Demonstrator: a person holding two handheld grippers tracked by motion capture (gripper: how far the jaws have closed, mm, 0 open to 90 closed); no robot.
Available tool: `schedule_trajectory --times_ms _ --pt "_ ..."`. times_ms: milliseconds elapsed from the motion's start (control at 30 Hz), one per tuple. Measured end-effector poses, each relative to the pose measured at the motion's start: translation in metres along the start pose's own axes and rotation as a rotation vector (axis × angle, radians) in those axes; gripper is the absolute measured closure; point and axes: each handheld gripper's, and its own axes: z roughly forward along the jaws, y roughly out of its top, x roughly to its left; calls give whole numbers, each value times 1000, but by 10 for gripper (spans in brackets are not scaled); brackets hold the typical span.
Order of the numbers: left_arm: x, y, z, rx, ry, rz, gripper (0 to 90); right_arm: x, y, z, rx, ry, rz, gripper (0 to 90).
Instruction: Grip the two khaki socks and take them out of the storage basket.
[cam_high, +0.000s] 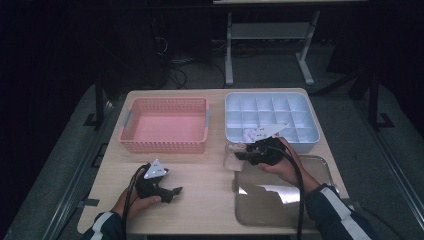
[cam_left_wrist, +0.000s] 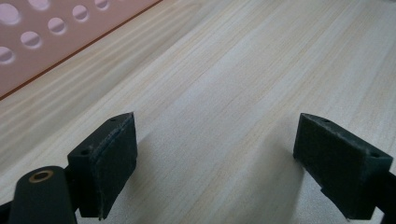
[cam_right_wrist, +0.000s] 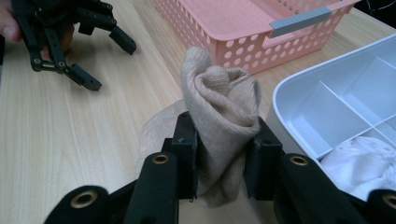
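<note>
A rolled beige sock (cam_right_wrist: 223, 116) stands pinched between the two black jaws of my right gripper (cam_right_wrist: 220, 158), a loose end trailing down to the table. From above, that gripper (cam_high: 248, 150) holds the sock (cam_high: 233, 156) just in front of the white divided tray (cam_high: 302, 141). A white cloth item (cam_right_wrist: 362, 161) lies in one near compartment of the tray (cam_right_wrist: 299, 93). My left gripper (cam_high: 176, 191) rests low over the bare wood at front left, jaws wide apart with nothing between them (cam_left_wrist: 215, 163).
A pink perforated basket (cam_high: 165, 145) sits empty at the back left of the wooden table (cam_high: 200, 200). A clear plastic sheet or lid (cam_high: 280, 200) lies at the front right under my right forearm. Table legs and cables stand on the floor beyond.
</note>
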Motion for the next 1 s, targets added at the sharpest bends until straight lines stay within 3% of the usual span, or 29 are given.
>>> schedule_trajectory --times_ms 233,333,367,400,567,700,933,1000 --pt "0 0 0 0 2 -3 126 -3 0 -4 -19 5 14 686" --pt "-4 5 0 26 16 -30 135 -2 0 -3 -25 19 15 686" --pt "-6 8 1 4 -23 -57 166 -1 0 -2 -26 18 12 686" --pt "-8 13 -1 -60 -88 -94 207 1 1 -2 -28 26 10 685" --pt "-29 47 -4 -214 -197 -123 212 15 3 8 -13 37 -22 686" --pt "-50 68 7 -239 -241 -95 214 24 2 16 3 50 -46 686" --pt "-71 84 34 -187 -251 -27 225 31 4 18 12 59 -73 686" --pt "-72 82 33 -137 -220 49 223 29 6 12 -5 44 -72 686"
